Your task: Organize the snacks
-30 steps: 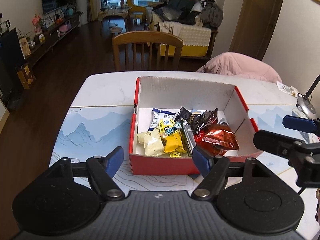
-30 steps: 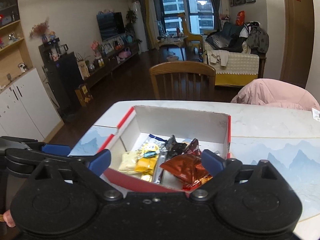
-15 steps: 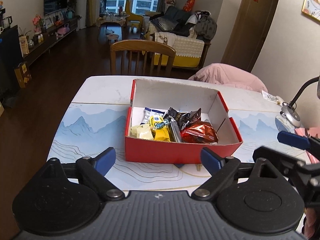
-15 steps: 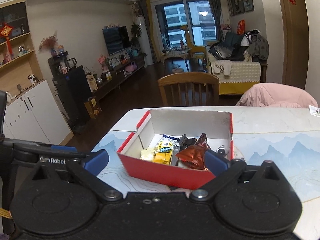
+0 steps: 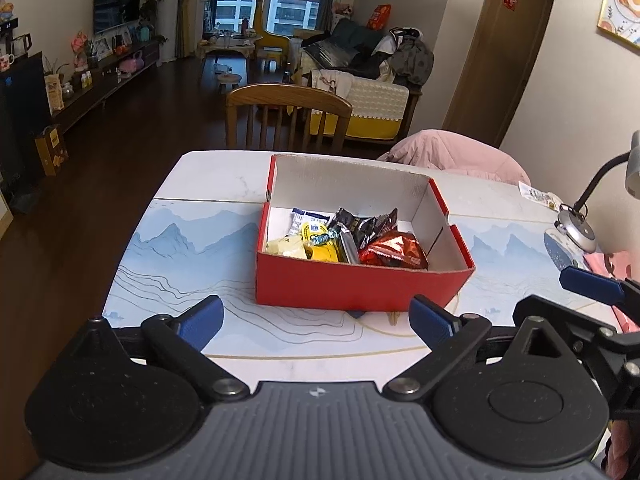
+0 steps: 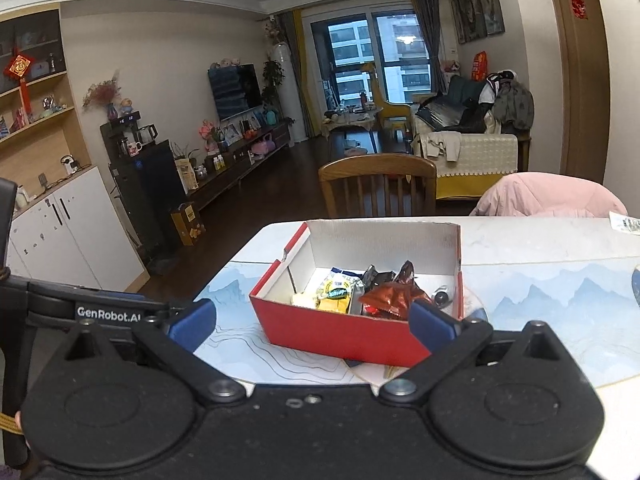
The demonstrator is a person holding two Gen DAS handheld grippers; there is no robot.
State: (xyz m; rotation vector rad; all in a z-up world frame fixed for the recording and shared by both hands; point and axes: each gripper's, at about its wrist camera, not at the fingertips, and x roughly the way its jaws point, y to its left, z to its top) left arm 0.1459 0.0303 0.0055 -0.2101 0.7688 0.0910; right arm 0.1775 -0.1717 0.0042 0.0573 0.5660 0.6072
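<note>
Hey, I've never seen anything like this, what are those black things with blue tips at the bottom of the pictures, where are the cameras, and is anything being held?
There is no robot here. A person holds a hand-held grasping tool in each hand, and each tool carries a wide-angle camera looking forward along its two blue-tipped fingers. One picture comes from the left tool, the other from the right tool.

Both look at a white table with a blue mountain print. On it stands a red box, open at the top, holding wrapped snacks: a red packet, dark packets, yellow ones and a white and blue one. A wooden chair stands behind the table.

Nothing is held. Both tools are open and empty, short of the box; the left one's fingers have just been opening.
</note>
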